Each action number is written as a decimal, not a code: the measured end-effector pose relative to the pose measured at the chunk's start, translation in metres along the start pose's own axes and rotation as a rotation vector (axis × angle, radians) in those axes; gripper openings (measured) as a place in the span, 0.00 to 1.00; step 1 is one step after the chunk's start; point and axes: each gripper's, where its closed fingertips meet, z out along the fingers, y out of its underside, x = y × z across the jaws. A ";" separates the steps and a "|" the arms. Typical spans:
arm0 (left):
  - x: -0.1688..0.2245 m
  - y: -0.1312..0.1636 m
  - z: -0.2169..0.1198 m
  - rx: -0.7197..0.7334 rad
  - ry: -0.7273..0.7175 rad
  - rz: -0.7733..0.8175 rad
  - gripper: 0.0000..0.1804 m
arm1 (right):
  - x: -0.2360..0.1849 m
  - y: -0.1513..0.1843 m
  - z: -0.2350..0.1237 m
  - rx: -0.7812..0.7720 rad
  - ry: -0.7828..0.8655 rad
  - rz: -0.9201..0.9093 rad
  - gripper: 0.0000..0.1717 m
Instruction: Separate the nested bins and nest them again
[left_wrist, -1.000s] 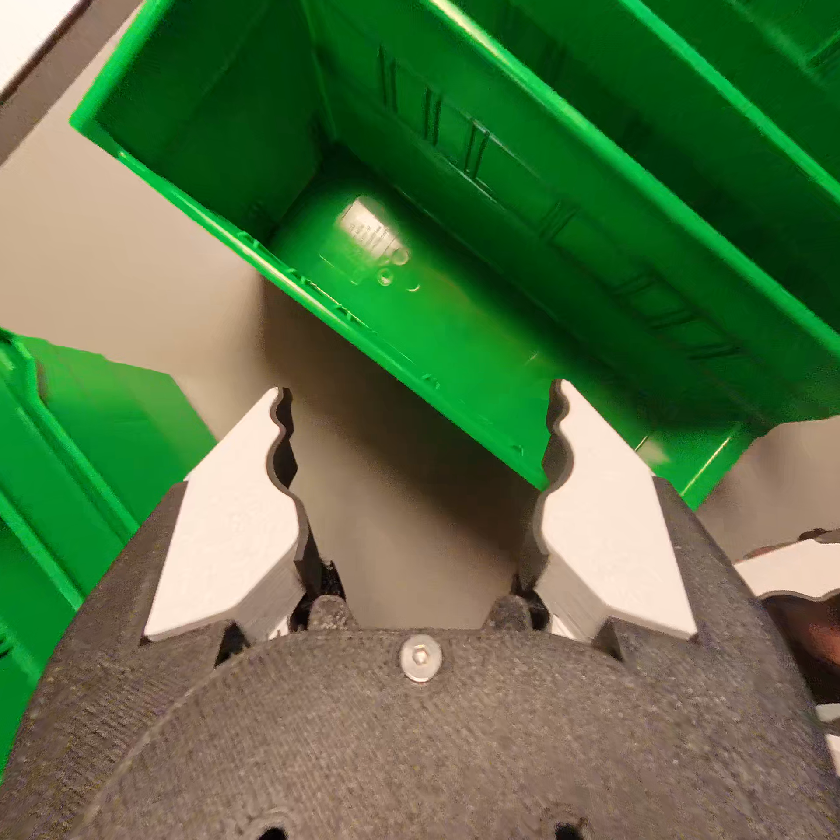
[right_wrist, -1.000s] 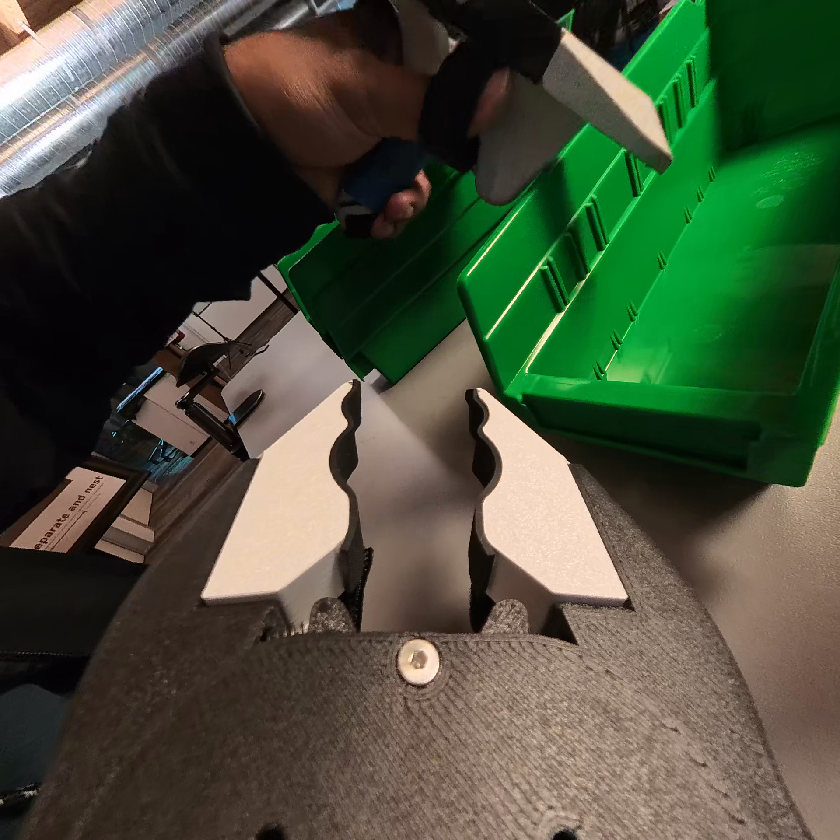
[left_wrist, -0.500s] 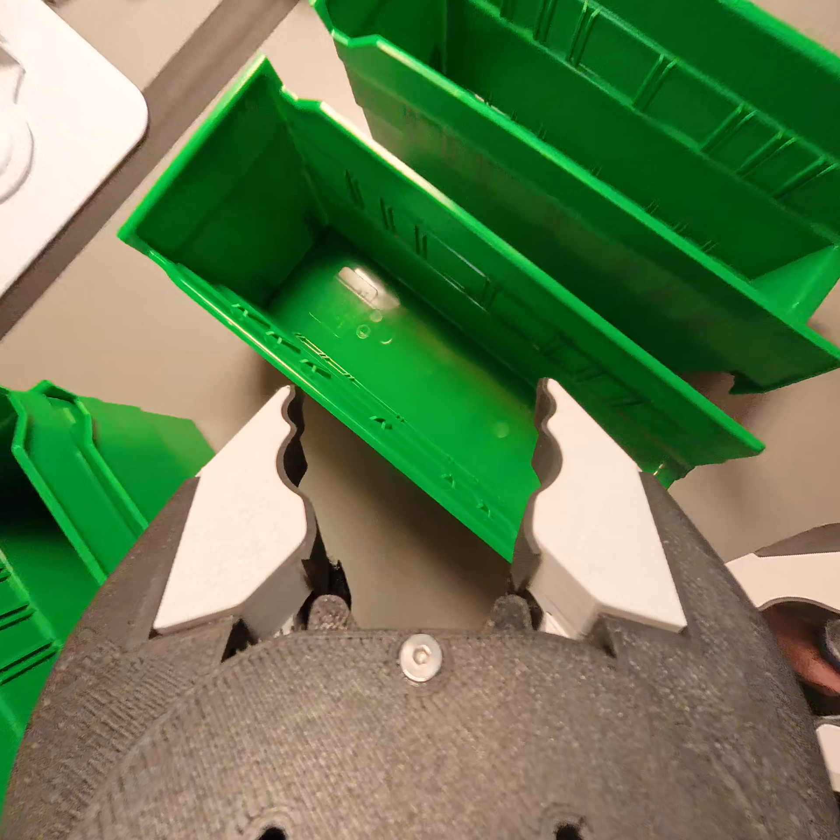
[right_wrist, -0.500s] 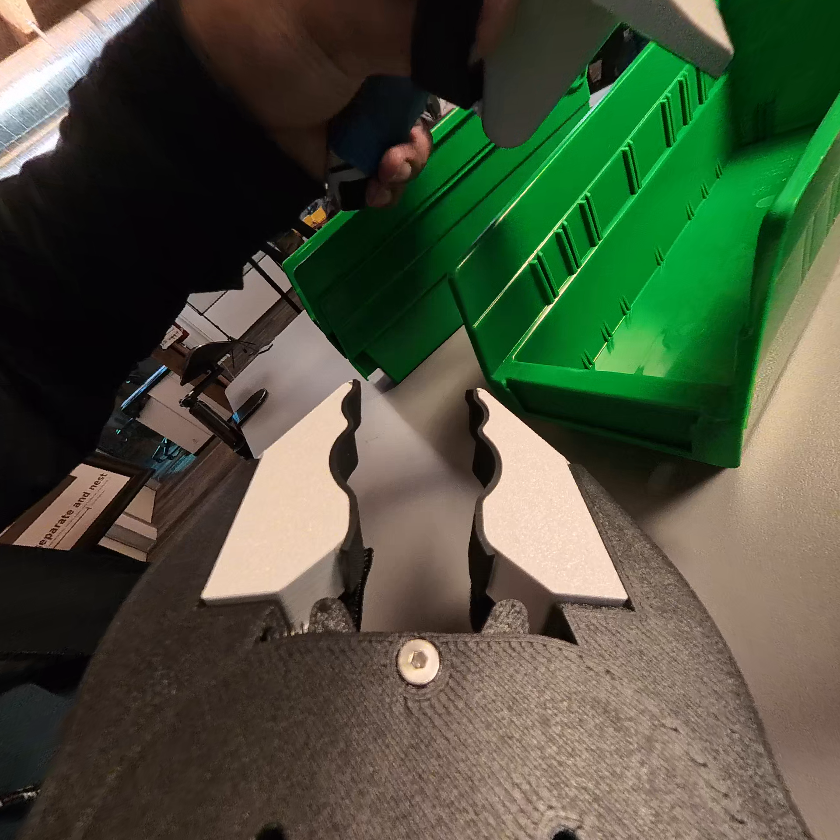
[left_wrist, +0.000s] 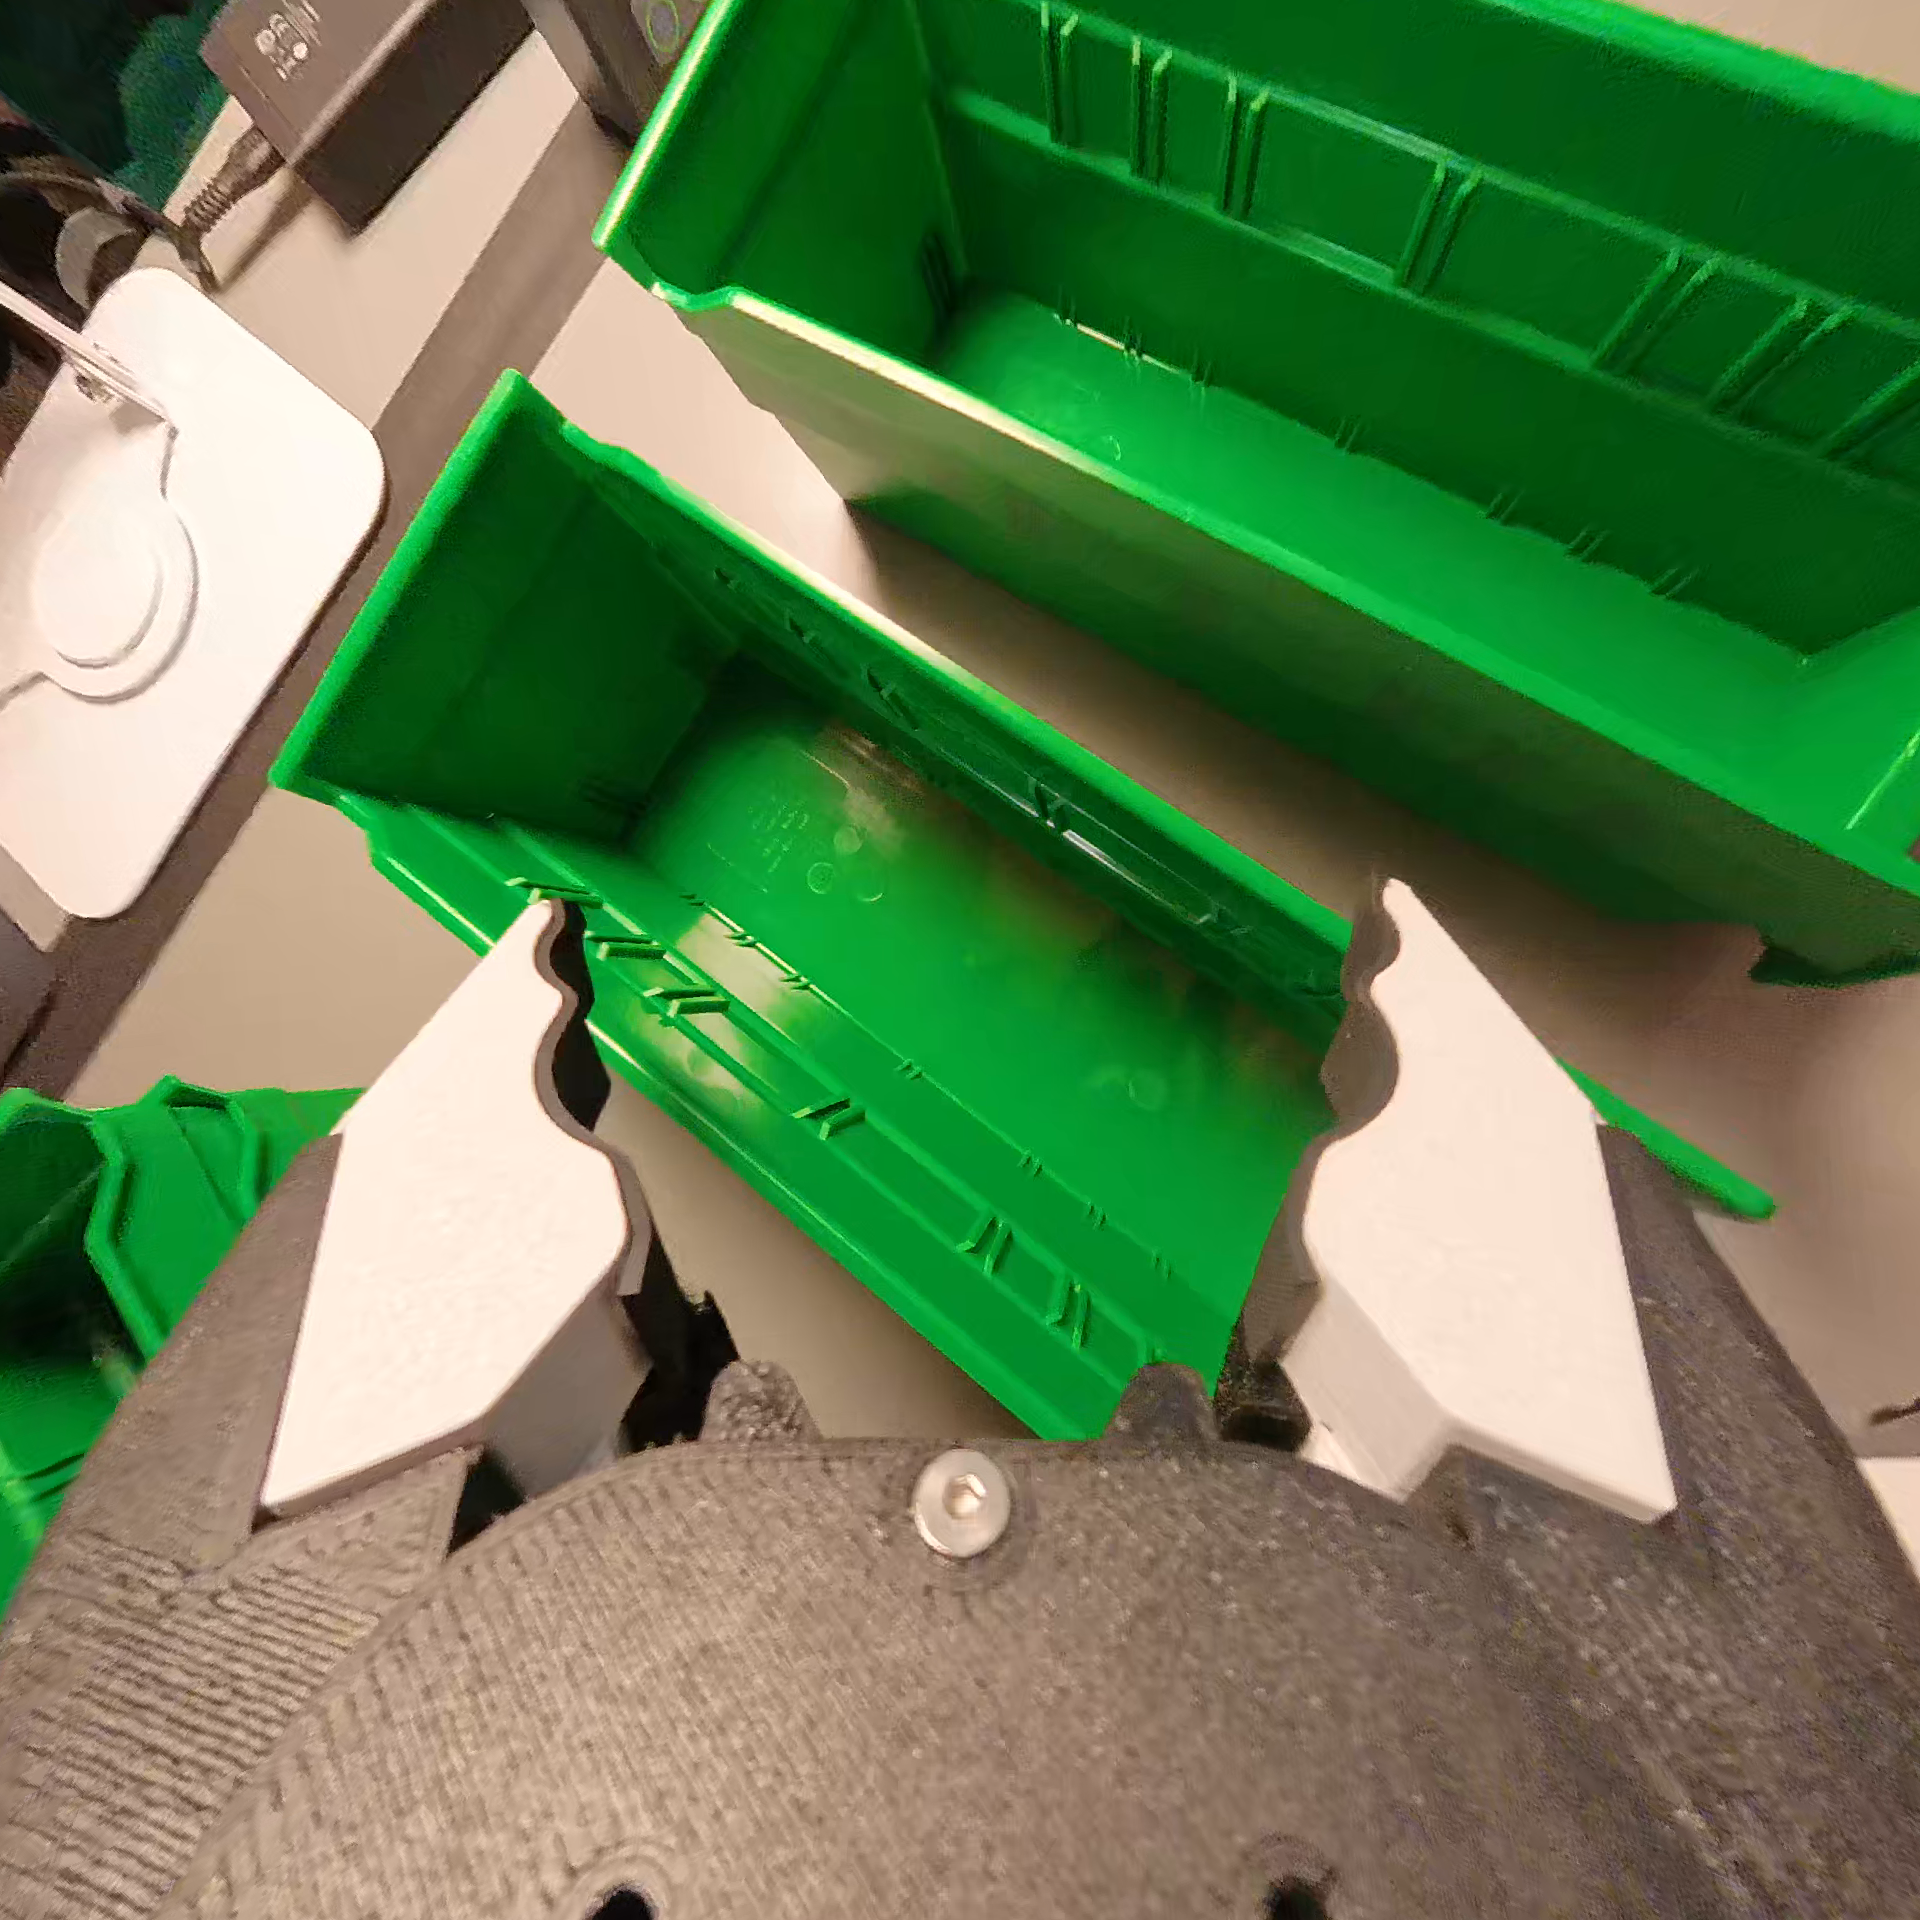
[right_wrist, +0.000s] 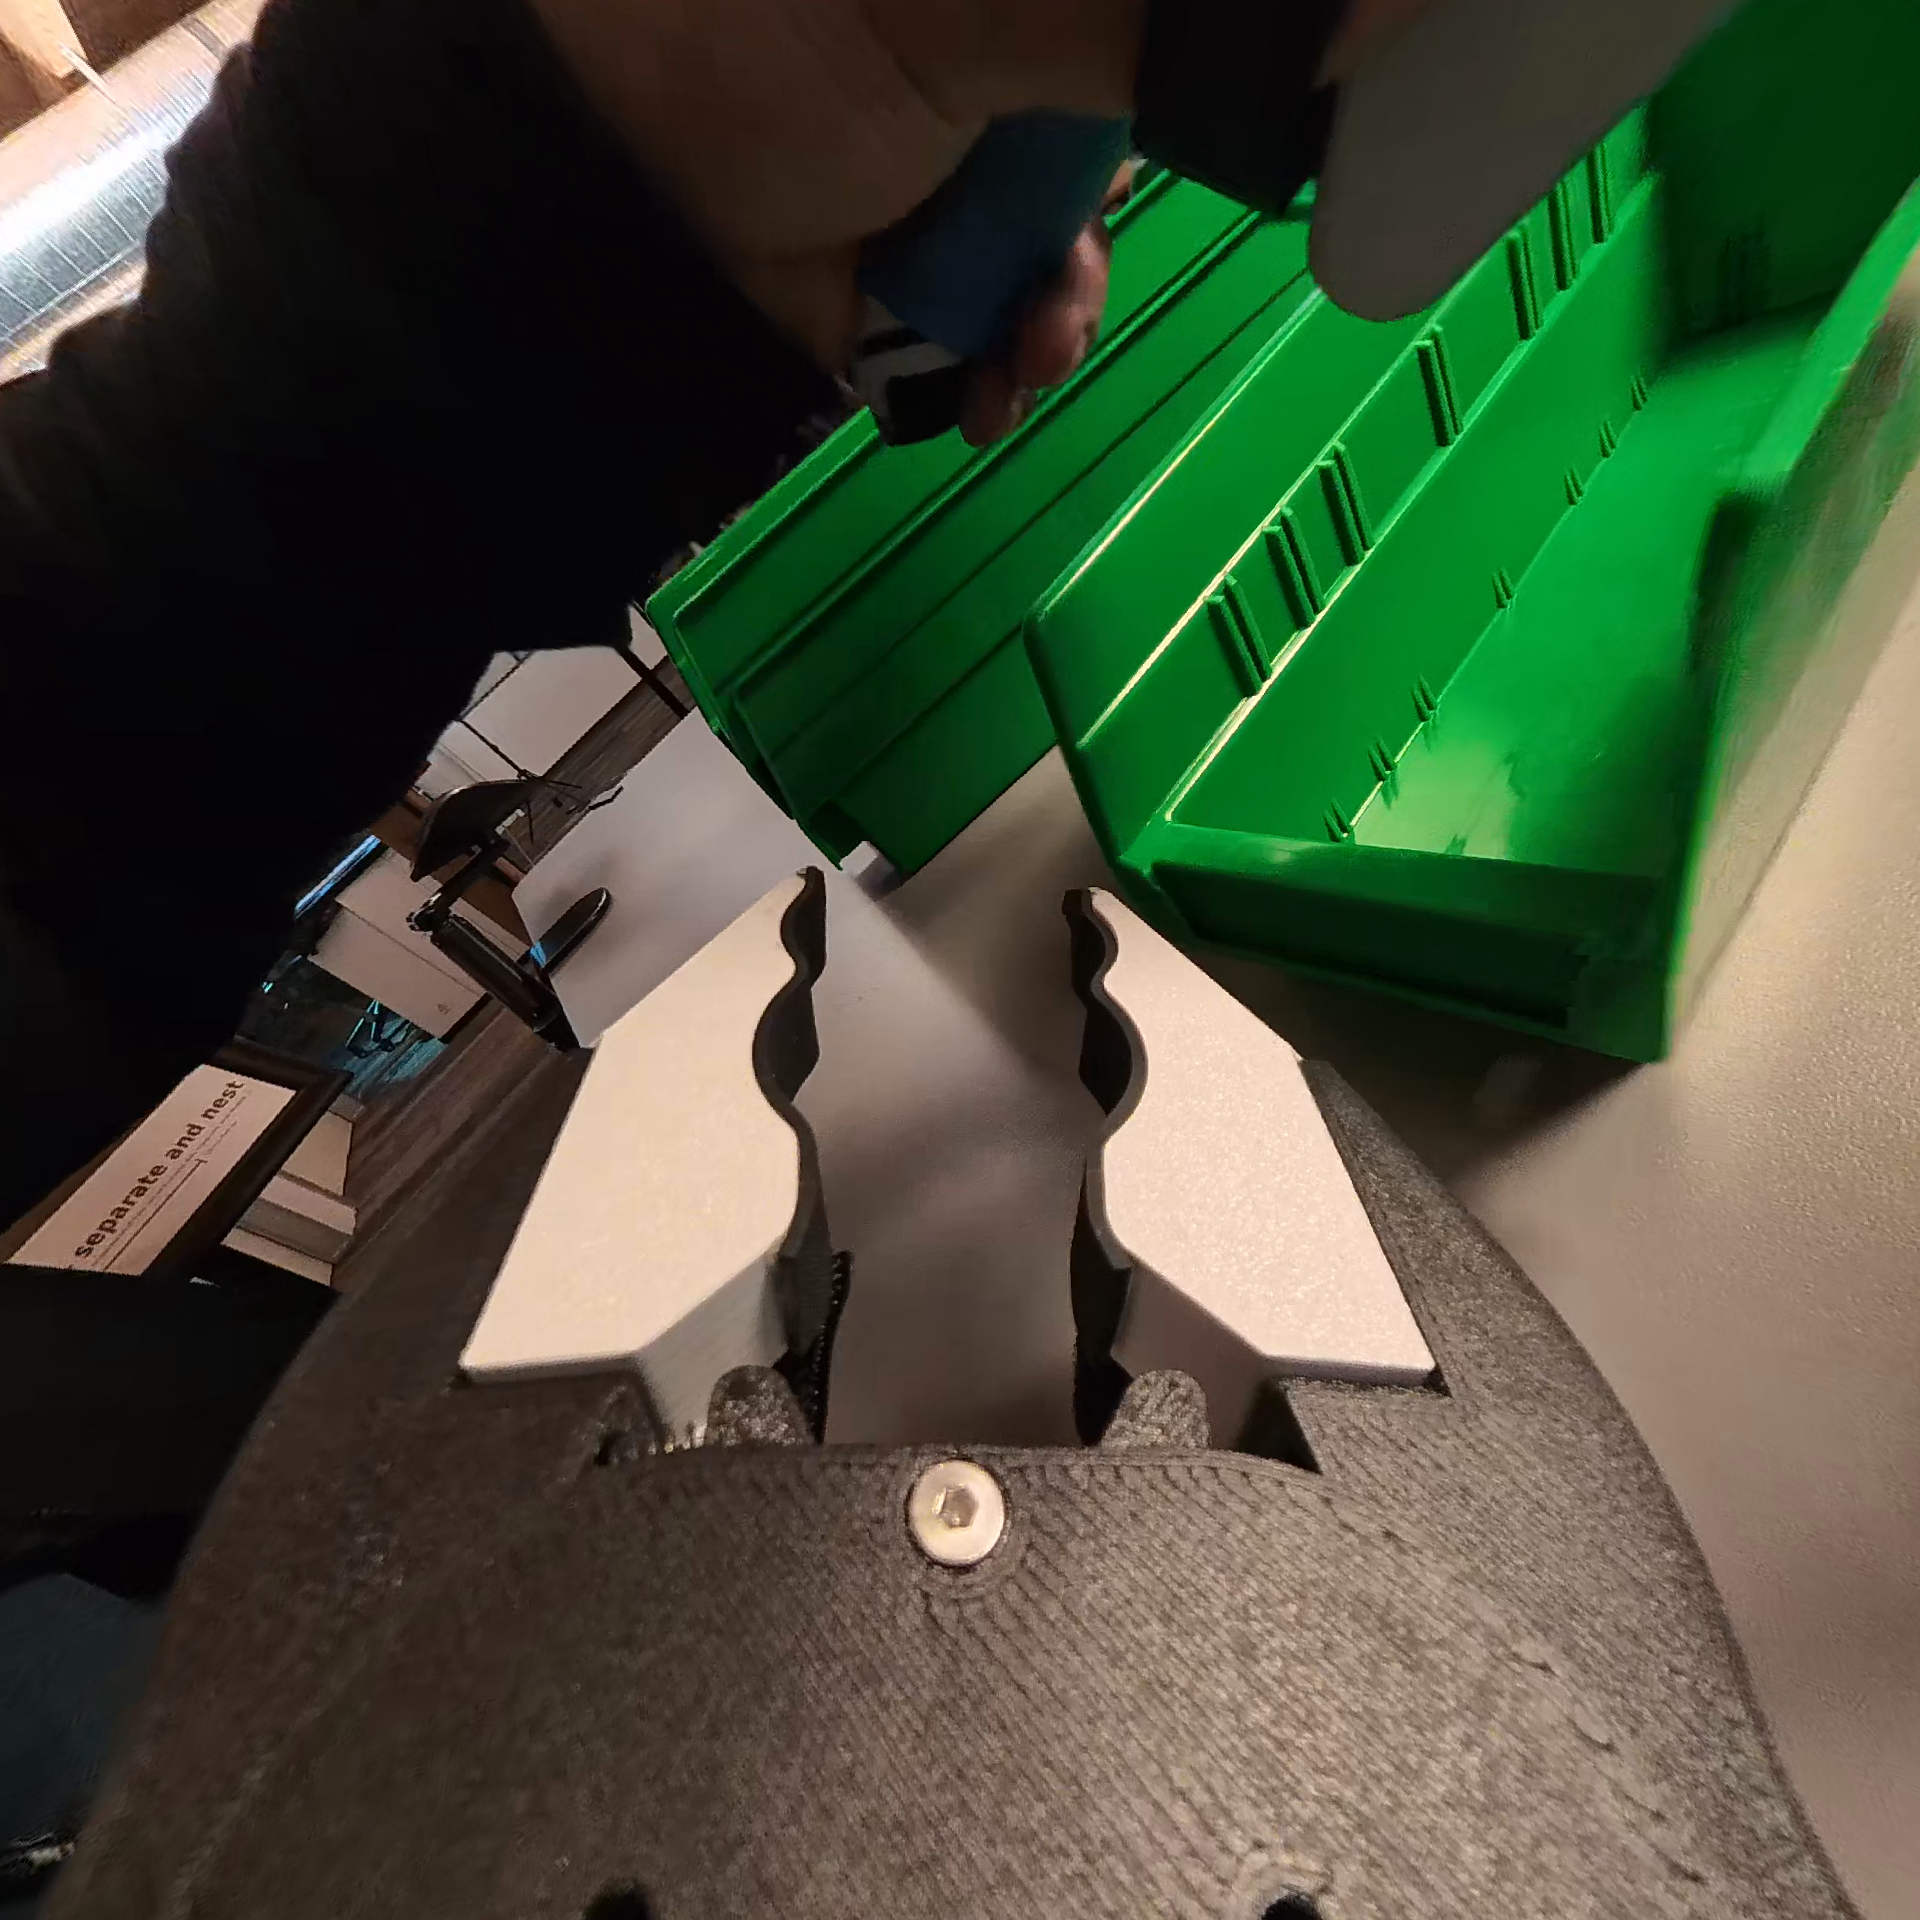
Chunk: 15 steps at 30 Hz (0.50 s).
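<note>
Left wrist view, left to right: green bin stack (left_wrist: 94, 1226) at the lower left edge, interior mostly out of frame. White plate (left_wrist: 156, 582) and black adapter (left_wrist: 343, 94) beyond the desk (left_wrist: 270, 977) edge. Narrow bin (left_wrist: 831, 935) mid-frame, nothing inside, lying slantwise between the widely spread jaws of the left gripper (left_wrist: 961, 925); pads not pressing its walls. Wide bin (left_wrist: 1351, 416) upper right, also bare inside.

Right wrist view: hand (right_wrist: 831, 156) gripping the other tool above. Nested bins (right_wrist: 883, 665) at centre; single bin (right_wrist: 1558, 727) right, nothing in it. Right gripper (right_wrist: 945, 894) jaws parted over bare desk, pinching nothing.
</note>
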 end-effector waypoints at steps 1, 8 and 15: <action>-0.003 0.002 -0.003 -0.011 -0.012 0.033 0.79 | 0.000 0.000 0.000 0.001 -0.002 0.002 0.28; -0.030 0.032 -0.018 -0.116 -0.031 0.057 0.77 | -0.002 0.000 -0.001 -0.001 -0.015 0.002 0.28; -0.029 0.043 -0.014 -0.093 0.076 -0.208 0.80 | -0.002 0.001 -0.001 -0.005 -0.008 -0.002 0.28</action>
